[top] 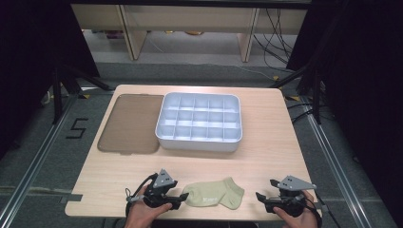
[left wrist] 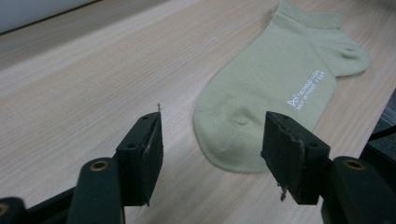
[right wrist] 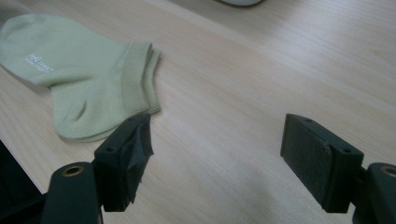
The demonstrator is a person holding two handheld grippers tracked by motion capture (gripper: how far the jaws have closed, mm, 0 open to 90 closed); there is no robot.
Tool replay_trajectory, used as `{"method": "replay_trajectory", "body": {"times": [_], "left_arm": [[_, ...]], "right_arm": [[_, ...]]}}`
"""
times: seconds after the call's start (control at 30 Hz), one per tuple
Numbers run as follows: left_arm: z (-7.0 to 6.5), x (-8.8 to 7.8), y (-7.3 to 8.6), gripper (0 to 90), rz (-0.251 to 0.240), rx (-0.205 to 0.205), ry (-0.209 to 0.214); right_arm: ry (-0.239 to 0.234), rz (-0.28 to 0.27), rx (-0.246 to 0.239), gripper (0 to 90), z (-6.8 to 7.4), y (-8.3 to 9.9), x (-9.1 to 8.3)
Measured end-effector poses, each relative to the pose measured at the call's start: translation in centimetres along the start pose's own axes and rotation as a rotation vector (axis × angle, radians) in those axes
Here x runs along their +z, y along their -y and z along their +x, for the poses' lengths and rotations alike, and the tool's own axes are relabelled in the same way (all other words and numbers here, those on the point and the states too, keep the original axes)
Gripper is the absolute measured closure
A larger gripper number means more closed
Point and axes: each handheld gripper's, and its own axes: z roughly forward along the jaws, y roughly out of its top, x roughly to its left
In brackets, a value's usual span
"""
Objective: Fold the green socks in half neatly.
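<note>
You are holding your left gripper (top: 177, 200) with jaws apart at the toe of the pale green sock (top: 215, 194), gripping nothing, while your right gripper (top: 262, 199) is waiting wide open and empty beside its cuff near the table (top: 266, 142) edge.

Sock (top: 215, 194) before the tray (top: 199, 142) (lid (top: 129, 122) at its left).

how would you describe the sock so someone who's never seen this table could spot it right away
Start at the pale wooden table and go to its near edge, in front of the white divided tray. Between the left claw and the right claw lies the sock. It is the only soft thing there: a pale green ankle sock with small white lettering.
</note>
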Motion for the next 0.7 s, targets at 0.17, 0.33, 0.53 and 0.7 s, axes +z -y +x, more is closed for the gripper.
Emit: {"method": "replay_trajectory", "body": {"times": [0.17,0.33,0.53,0.7], "left_arm": [[0.0,0.3,-0.3,45.0,0.001,-0.005,-0.019],[-0.2,0.7,-0.6,49.8,0.003,0.005,-0.018],[-0.5,1.5,-0.7,50.8,0.04,0.03,-0.021],[-0.4,2.0,-0.6,52.4,0.076,0.052,-0.023]], "right_arm": [[0.012,0.003,0.047,25.4,0.5,0.1,0.0],[0.022,0.004,0.009,25.4,0.3,0.0,0.0],[0.022,0.004,0.002,25.4,0.3,0.0,0.0],[0.023,-0.007,-0.009,25.4,0.3,0.0,0.0]]}}
